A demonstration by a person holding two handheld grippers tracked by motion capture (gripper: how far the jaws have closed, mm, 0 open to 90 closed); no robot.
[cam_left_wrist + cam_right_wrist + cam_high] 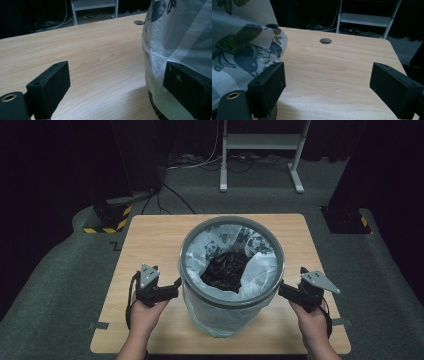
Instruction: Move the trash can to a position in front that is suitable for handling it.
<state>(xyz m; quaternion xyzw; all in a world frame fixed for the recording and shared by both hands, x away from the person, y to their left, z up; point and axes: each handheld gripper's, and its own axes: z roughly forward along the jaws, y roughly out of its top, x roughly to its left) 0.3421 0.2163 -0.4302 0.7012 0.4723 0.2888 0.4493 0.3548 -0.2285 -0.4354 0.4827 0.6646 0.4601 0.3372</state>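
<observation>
Flanking: both grippers sit low on either side of the bin (pixel 231 292), jaws pointing inward at it.
Left gripper (pixel 176 285): jaws spread wide, clamped on nothing; in the left gripper view (pixel 117 90) one jaw stands over bare wood, the other lies against or just in front of the bag's plastic, contact unclear.
Right gripper (pixel 281 289): jaws wide apart, empty; in the right gripper view (pixel 327 85) the near jaw sits just beside the printed plastic, the other well clear over the table.
Hands: left hand (pixel 145 312) and right hand (pixel 312 322) each grip a handle from the near edge.
Bin: round, grey-rimmed, upright at the table's middle, toward the near side.
Bag (pixel 260 270): translucent white liner with dark printed figures, folded over the rim and hanging down the outside wall.
Contents: dark crumpled material (pixel 225 267) inside the bag.
Table (pixel 150 235): light wood, a round cable hole (pixel 325 40) at the far side.
Surroundings: grey carpet, white frame (pixel 260 142) beyond the table.
</observation>
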